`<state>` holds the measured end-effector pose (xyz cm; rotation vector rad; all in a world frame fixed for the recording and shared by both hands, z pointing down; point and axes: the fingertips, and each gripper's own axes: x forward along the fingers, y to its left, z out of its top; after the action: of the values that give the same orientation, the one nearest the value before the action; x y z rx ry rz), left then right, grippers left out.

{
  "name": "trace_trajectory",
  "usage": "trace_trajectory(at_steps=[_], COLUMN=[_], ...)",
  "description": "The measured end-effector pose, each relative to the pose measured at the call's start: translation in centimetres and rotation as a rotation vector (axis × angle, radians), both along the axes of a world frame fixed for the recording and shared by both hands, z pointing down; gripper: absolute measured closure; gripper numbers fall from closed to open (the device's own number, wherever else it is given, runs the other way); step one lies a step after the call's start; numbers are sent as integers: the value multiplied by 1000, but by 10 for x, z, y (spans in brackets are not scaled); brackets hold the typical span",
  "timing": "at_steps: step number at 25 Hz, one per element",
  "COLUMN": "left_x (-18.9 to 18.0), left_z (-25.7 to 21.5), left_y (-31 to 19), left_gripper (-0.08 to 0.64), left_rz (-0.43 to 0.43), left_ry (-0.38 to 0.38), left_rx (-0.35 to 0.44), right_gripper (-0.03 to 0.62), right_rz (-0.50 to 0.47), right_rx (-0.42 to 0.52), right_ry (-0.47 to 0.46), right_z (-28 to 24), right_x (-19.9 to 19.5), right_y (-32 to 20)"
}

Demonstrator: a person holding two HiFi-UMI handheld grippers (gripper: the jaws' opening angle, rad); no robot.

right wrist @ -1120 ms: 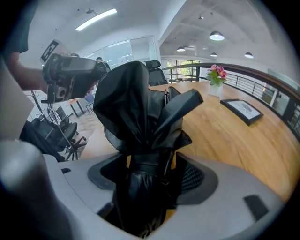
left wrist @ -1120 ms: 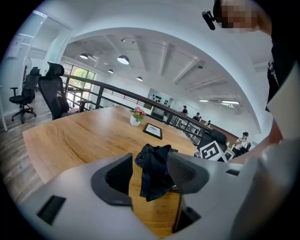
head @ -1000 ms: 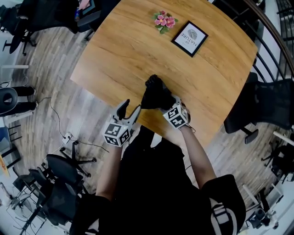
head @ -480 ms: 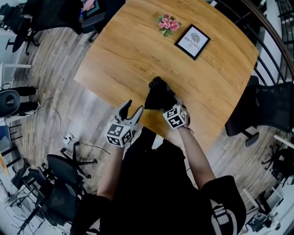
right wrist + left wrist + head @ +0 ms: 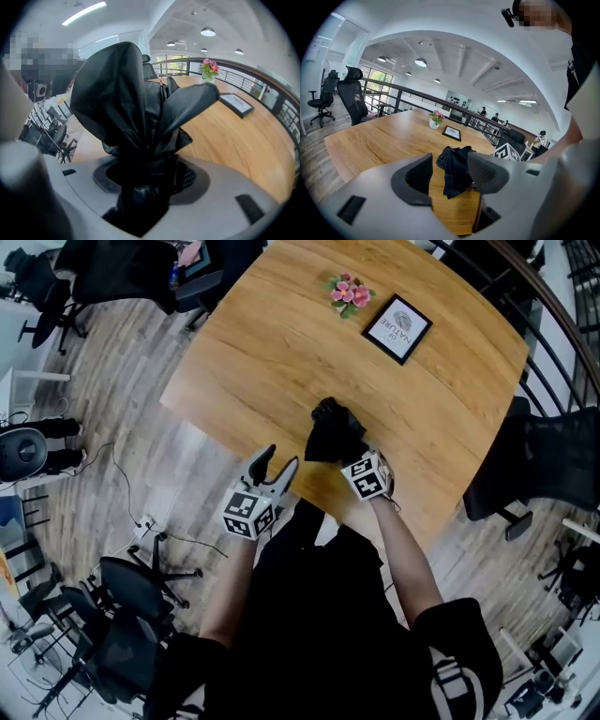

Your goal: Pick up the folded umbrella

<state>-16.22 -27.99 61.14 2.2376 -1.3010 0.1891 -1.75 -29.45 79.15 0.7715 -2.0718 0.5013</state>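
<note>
Right tool [image 5: 345,456], jaws just closing, pinches the crumpled black fabric umbrella [image 5: 330,427]; left tool [image 5: 279,460] gapes empty

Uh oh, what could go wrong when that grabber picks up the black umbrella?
1. The right gripper's jaws have just been closing with the umbrella between them. They seem to pinch floppy cloth, so it might slide out when lifted.
2. The umbrella sits near the table's edge, so a slip could drop it on the floor.
3. The left gripper hangs open, holding nothing, so it can't catch it.
</note>
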Motion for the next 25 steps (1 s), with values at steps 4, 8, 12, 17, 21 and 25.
trace_trajectory(at_steps=[4, 8, 12, 17, 21, 25], left_x=[-6, -6, -3, 7, 16, 26], left_z=[-5, -8, -14, -26, -35, -43], left_y=[-1, -2, -3, -1, 1, 5], left_gripper=[323, 323, 323, 324, 324, 324], left_rz=[2, 7, 16, 27, 32, 35], left_ry=[-7, -10, -9, -7, -6, -4], left_rx=[14, 24, 37, 58, 76, 89], right_gripper=[353, 354, 354, 354, 354, 354], right_rz=[-18, -11, 0, 12, 33, 52], right_rx=[19, 36, 58, 105, 150, 200], right_ry=[-1, -20, -34, -34, -63, -96], right_z=[-4, -13, -27, -53, -80, -113], right_x=[-4, -6, -4, 9, 19, 31], right_y=[2, 2, -1, -3, -6, -7])
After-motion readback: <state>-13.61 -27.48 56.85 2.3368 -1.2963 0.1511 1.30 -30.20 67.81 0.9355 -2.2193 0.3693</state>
